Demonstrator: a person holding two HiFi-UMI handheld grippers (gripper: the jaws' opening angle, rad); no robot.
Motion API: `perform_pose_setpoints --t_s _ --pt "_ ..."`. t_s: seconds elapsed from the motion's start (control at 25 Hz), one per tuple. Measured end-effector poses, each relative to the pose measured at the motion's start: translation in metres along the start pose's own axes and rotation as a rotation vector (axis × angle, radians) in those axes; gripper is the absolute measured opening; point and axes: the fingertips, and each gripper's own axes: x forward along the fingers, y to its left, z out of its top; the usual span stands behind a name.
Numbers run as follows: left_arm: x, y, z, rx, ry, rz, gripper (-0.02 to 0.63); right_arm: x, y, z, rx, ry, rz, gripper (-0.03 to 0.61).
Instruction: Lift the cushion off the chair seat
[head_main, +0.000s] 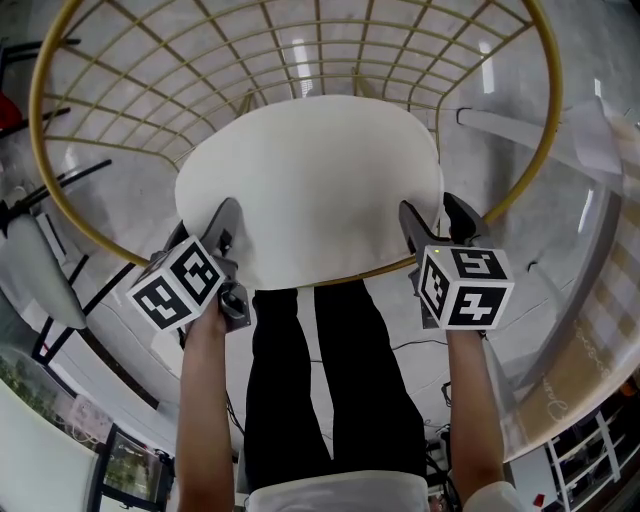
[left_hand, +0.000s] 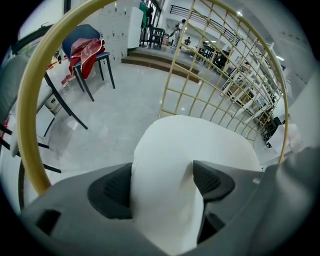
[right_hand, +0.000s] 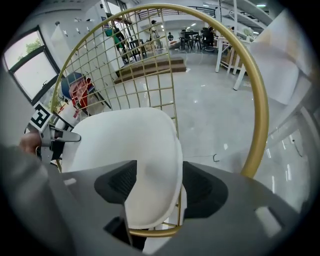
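A white round cushion (head_main: 310, 180) lies on the seat of a gold wire chair (head_main: 36, 130). My left gripper (head_main: 215, 235) is at its near left edge. In the left gripper view the cushion (left_hand: 200, 145) fills the gap of that gripper (left_hand: 162, 182), both pads press on it, and a crease shows at the right pad. My right gripper (head_main: 432, 212) is at the near right edge. In the right gripper view the cushion's edge (right_hand: 130, 145) sits between the spread jaws of that gripper (right_hand: 160, 185), and a strip of chair wire shows beside the right pad.
The chair's gold rim (right_hand: 257, 100) and wire back (left_hand: 210, 60) ring the cushion. The person's legs in black trousers (head_main: 320, 380) stand against the chair's front. A blue chair with a red cloth (left_hand: 85, 47) is off to the left on the grey floor, and steps and tables lie farther back.
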Motion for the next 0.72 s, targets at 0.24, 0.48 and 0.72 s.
perform_pose_setpoints --t_s 0.24,0.48,0.72 --pt "0.003 -0.004 -0.004 0.005 0.007 -0.03 0.365 0.008 -0.002 0.002 0.136 0.012 -0.021 0.356" --pt "0.002 -0.003 -0.004 0.007 0.001 -0.029 0.364 0.012 -0.003 0.003 0.225 0.036 -0.012 0.353" --pt "0.0 -0.005 -0.005 0.015 0.013 -0.05 0.355 -0.005 -0.013 0.001 0.103 0.012 -0.05 0.187"
